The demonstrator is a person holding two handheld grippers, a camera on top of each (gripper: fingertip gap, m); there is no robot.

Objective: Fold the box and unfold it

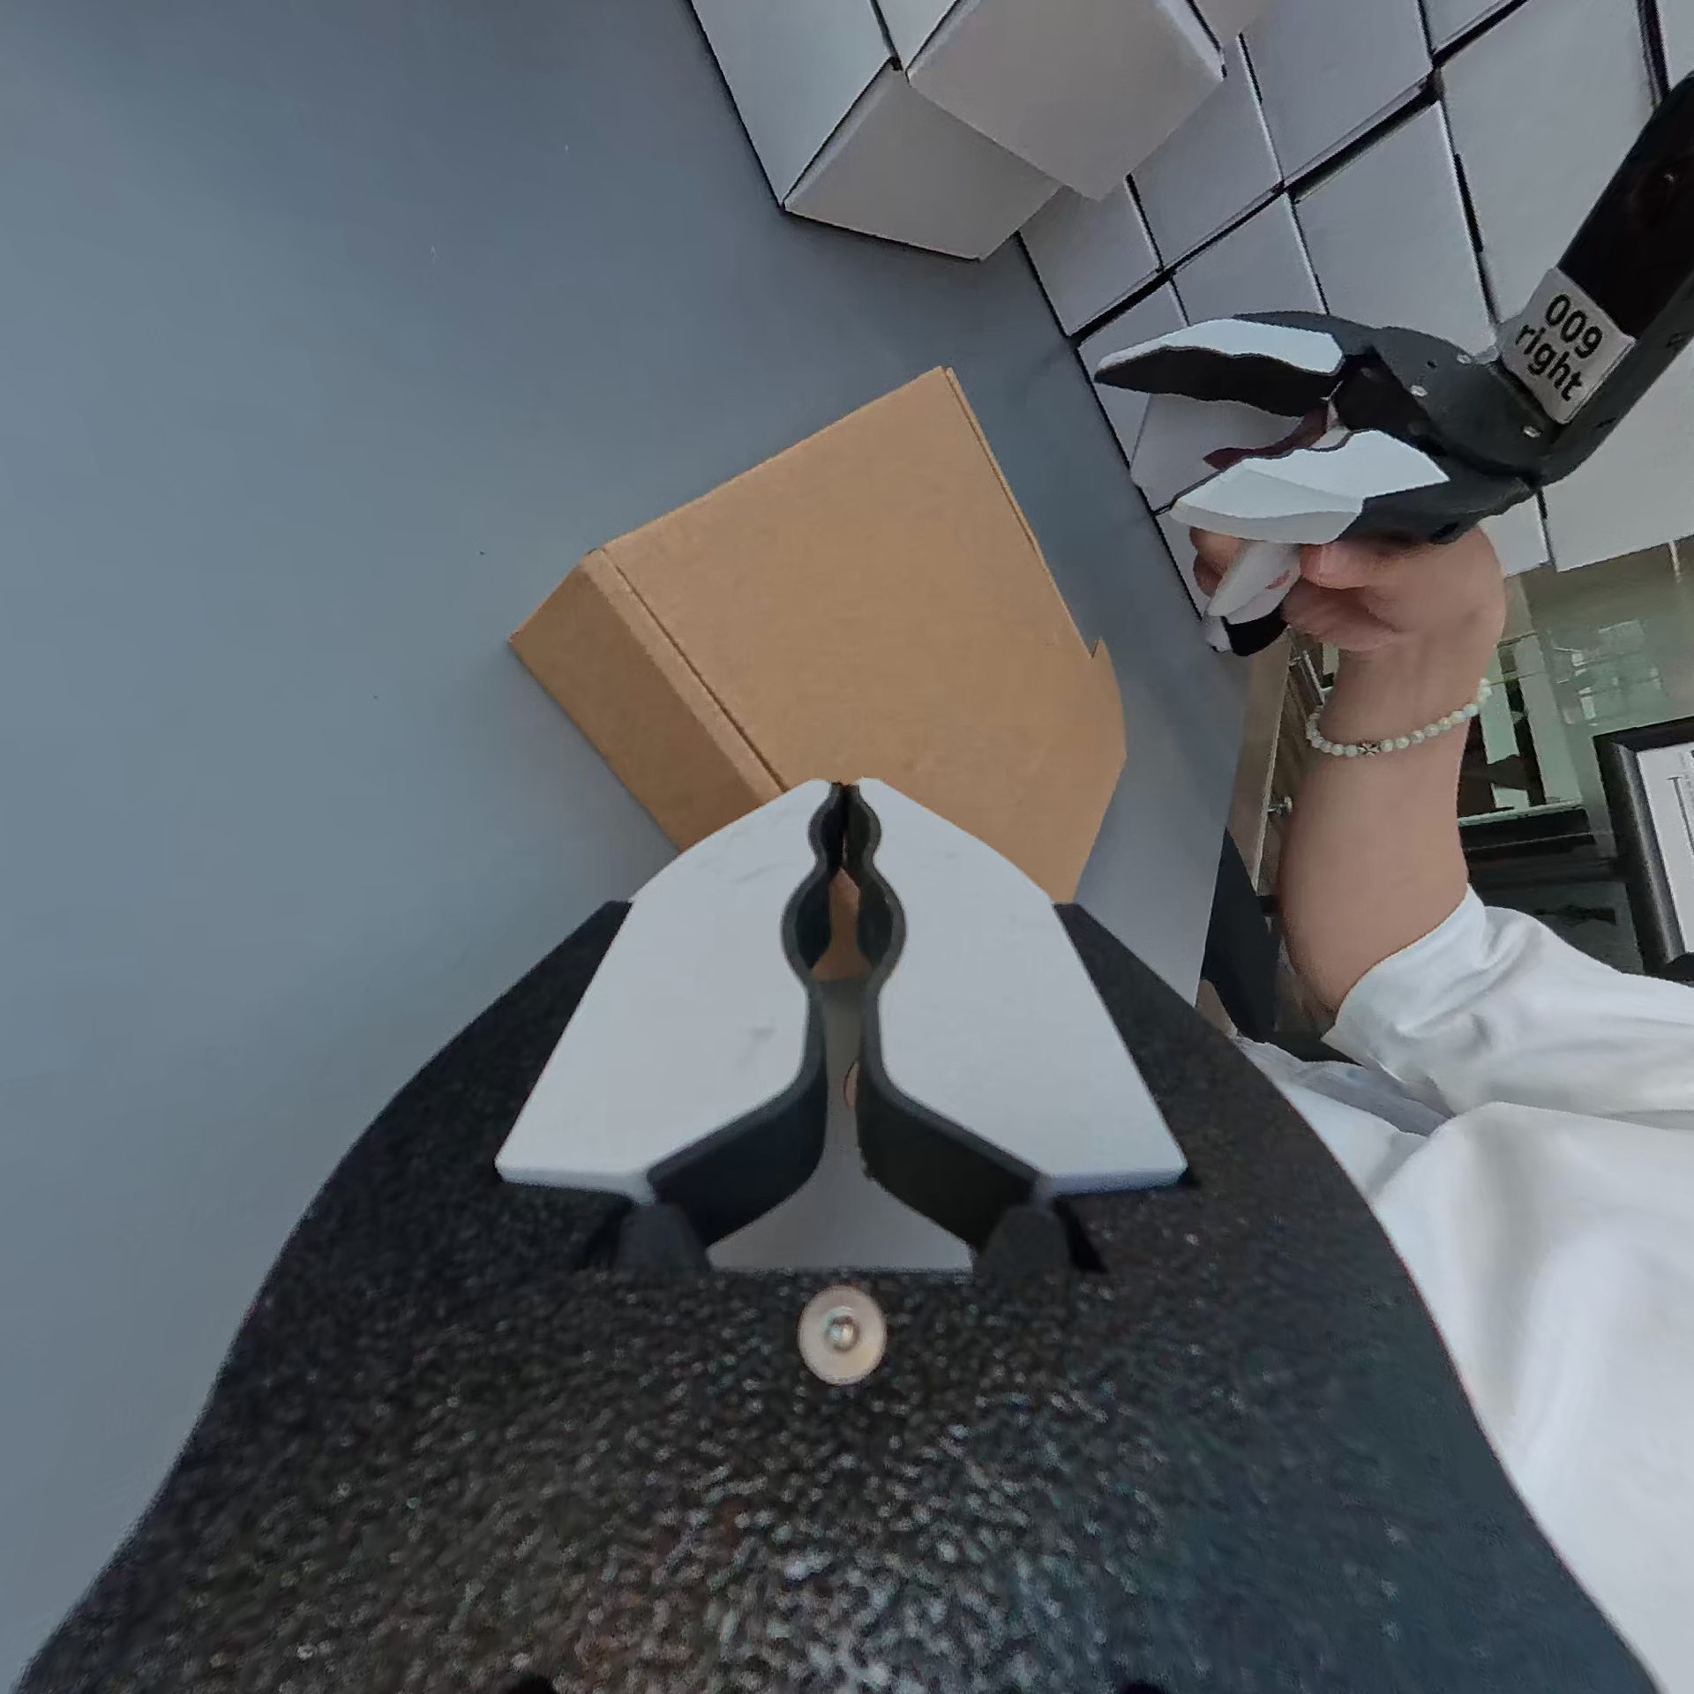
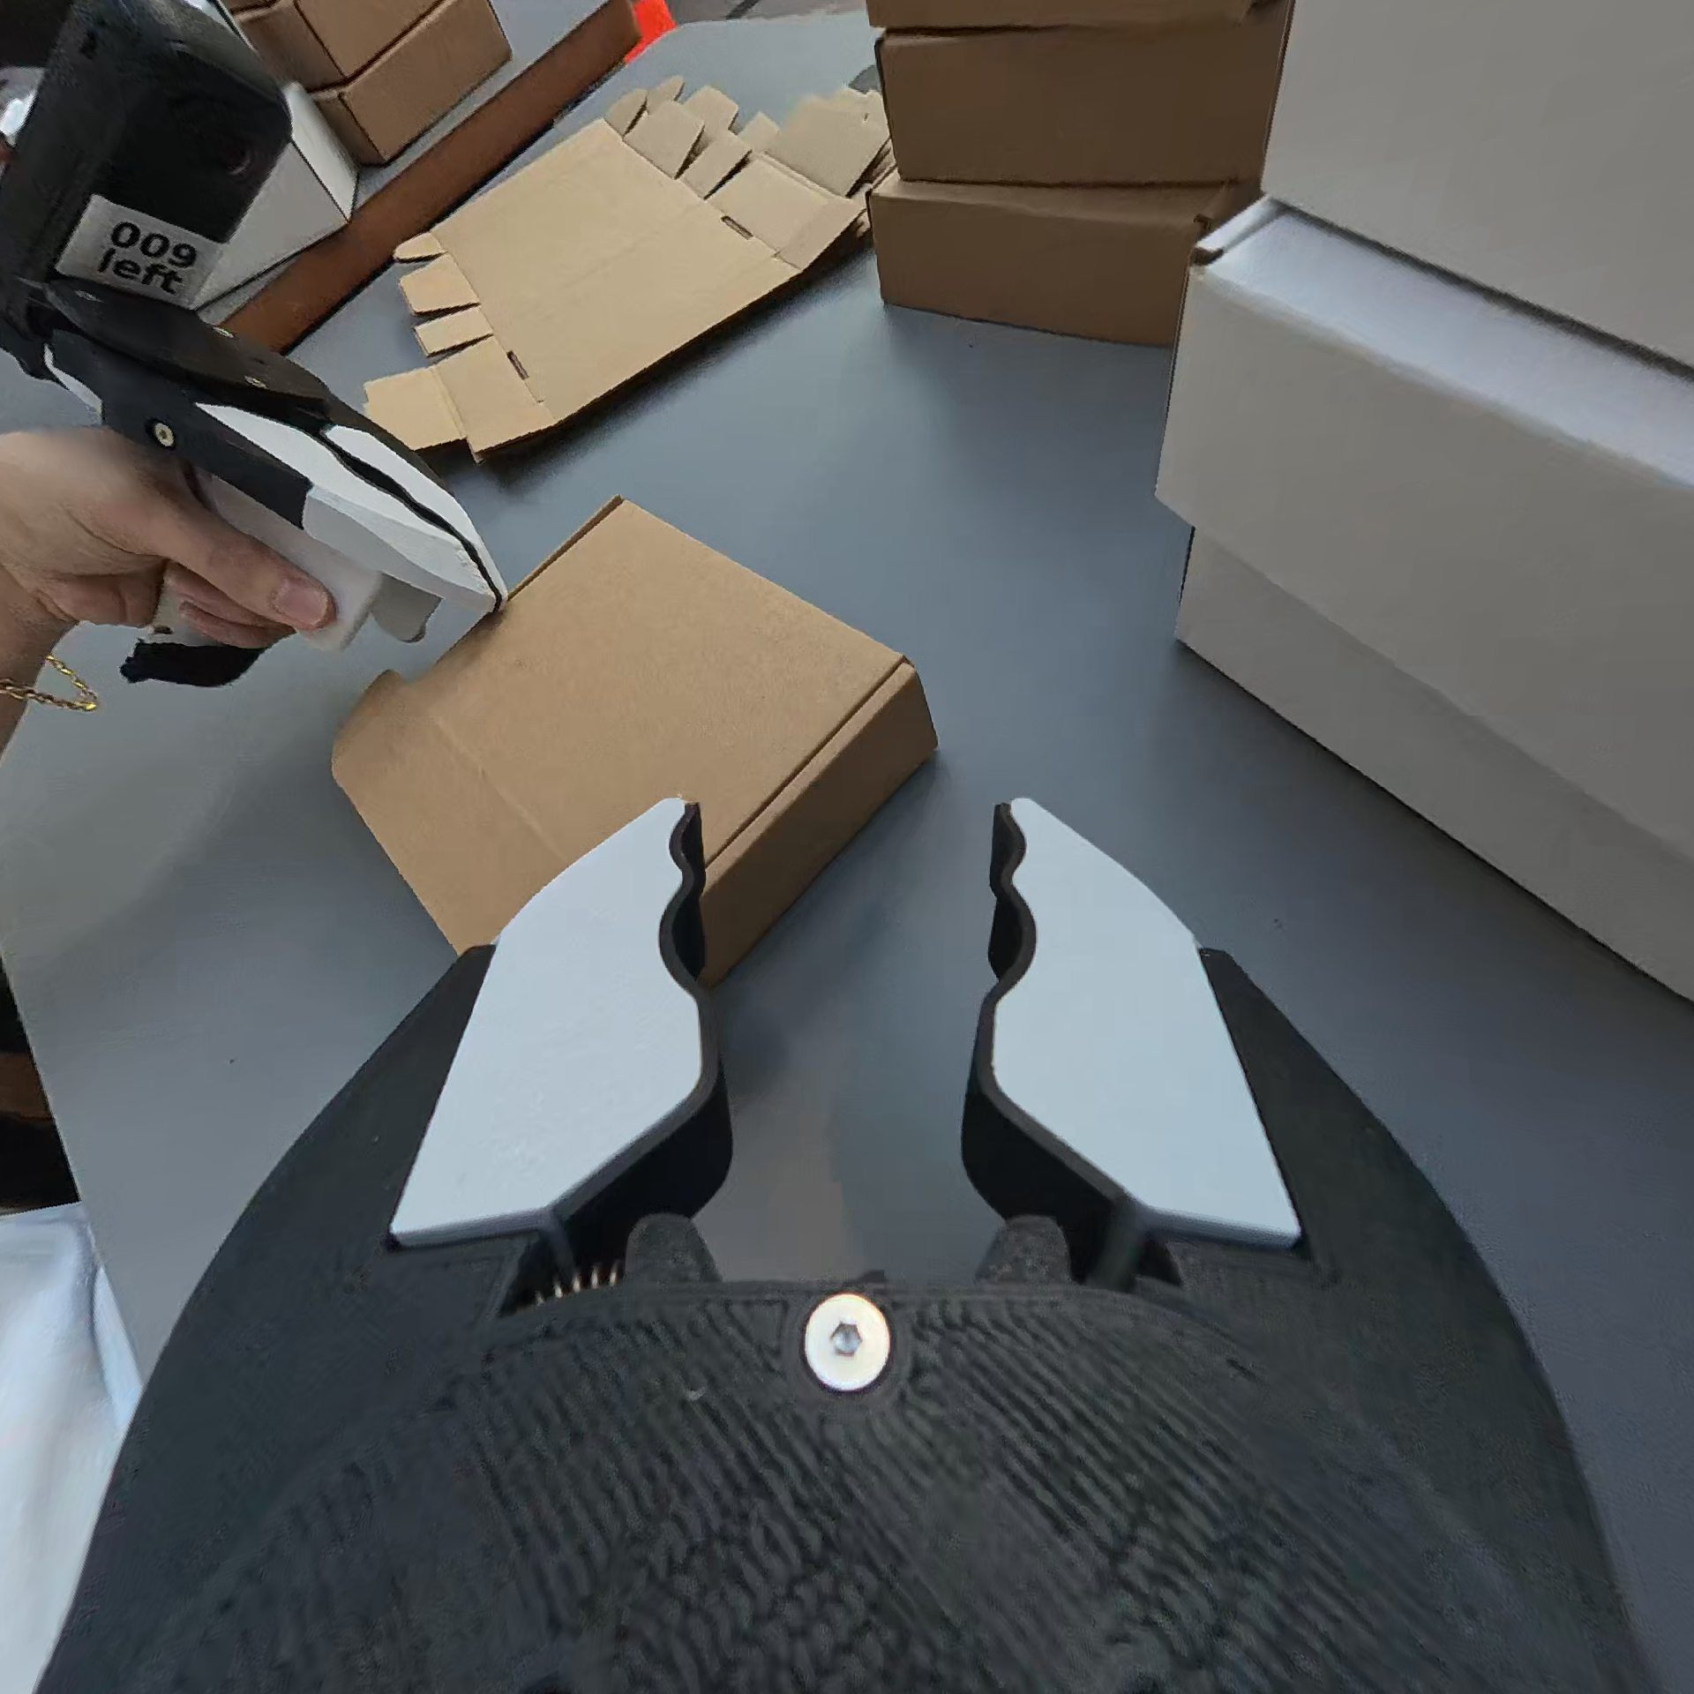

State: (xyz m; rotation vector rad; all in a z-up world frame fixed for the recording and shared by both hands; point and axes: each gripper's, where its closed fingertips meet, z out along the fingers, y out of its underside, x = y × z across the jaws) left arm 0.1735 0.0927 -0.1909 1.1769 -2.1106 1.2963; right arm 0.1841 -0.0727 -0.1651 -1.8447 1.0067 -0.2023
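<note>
A brown cardboard box [image 2: 642,697] lies folded on the grey table [image 2: 1054,779], lid down, with its front flap sticking out flat at the left. It also shows in the left wrist view [image 1: 852,623]. My left gripper [image 1: 843,799] is shut, and in the right wrist view its tips [image 2: 490,591] touch the far left edge of the lid. I cannot tell whether it pinches the cardboard. My right gripper [image 2: 848,816] is open and empty, held above the table just right of the box's near corner. It also shows in the left wrist view [image 1: 1146,440].
Flat unfolded cardboard blanks [image 2: 623,275] lie behind the box. Stacked brown boxes [image 2: 1054,183] stand at the back, with more at the back left [image 2: 394,64]. Large white boxes [image 2: 1421,550] line the right side and also show in the left wrist view [image 1: 917,137].
</note>
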